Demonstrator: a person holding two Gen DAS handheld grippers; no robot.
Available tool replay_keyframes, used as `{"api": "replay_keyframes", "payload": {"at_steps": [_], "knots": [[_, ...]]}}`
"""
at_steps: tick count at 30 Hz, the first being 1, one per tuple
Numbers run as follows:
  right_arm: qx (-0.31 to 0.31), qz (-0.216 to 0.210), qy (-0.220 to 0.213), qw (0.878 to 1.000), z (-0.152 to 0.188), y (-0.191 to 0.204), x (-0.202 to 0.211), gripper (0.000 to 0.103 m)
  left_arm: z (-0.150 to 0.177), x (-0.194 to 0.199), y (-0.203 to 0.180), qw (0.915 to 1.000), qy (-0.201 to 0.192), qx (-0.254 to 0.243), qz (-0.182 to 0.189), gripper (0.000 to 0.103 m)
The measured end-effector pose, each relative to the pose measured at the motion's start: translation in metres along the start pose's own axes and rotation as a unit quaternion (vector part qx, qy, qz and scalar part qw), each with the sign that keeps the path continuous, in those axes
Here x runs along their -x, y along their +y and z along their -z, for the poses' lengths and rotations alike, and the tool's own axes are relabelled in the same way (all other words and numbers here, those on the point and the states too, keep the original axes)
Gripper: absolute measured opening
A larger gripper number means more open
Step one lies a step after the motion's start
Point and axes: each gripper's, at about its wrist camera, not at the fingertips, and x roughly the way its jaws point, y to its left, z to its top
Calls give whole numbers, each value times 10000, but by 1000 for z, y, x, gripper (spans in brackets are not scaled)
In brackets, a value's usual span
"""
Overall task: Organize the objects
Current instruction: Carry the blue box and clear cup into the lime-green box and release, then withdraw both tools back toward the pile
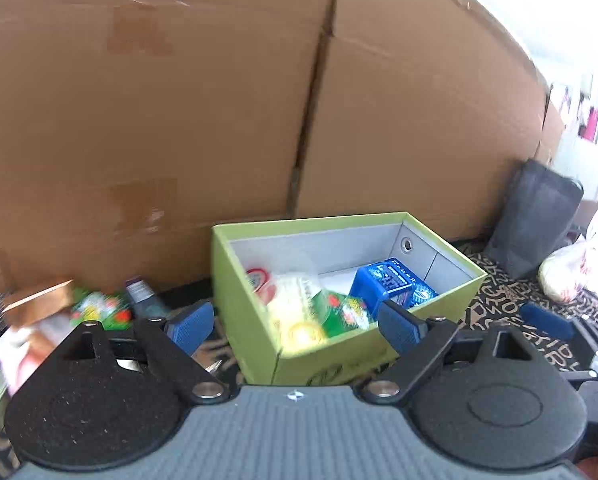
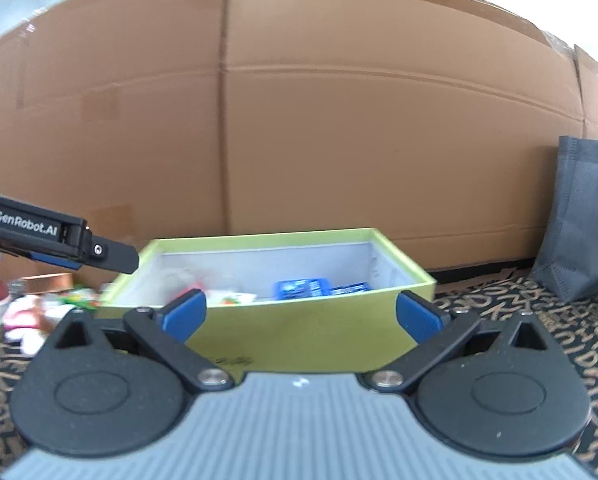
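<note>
A green open box stands on the patterned cloth in front of a cardboard wall. Inside it lie a blue packet, a yellow-green packet and a white item with a red ring. My left gripper is open and empty, just above the box's near corner. My right gripper is open and empty in front of the box's near wall. The left gripper's body shows at the left of the right wrist view. The blue packet also shows there.
Loose items lie left of the box: a brown carton, a green packet, a dark tube. A large cardboard box fills the background. A grey bag and a white plastic bag sit at right.
</note>
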Motion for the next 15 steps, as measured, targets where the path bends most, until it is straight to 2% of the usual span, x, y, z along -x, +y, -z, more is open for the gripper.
{"api": "replay_keyframes", "payload": {"at_steps": [4,8,15], "knots": [[-70,-325,164,9993,4,18,14,103,24,33,16,9992,-22,355,-167,94],[-164,-673,486,9964,23,44,26,103,55,60,41,9963,128,683,-510,94],[-155,-1263,1289,9835,56,101,10,103,93,90,97,9830,324,1450,-1080,94]]}}
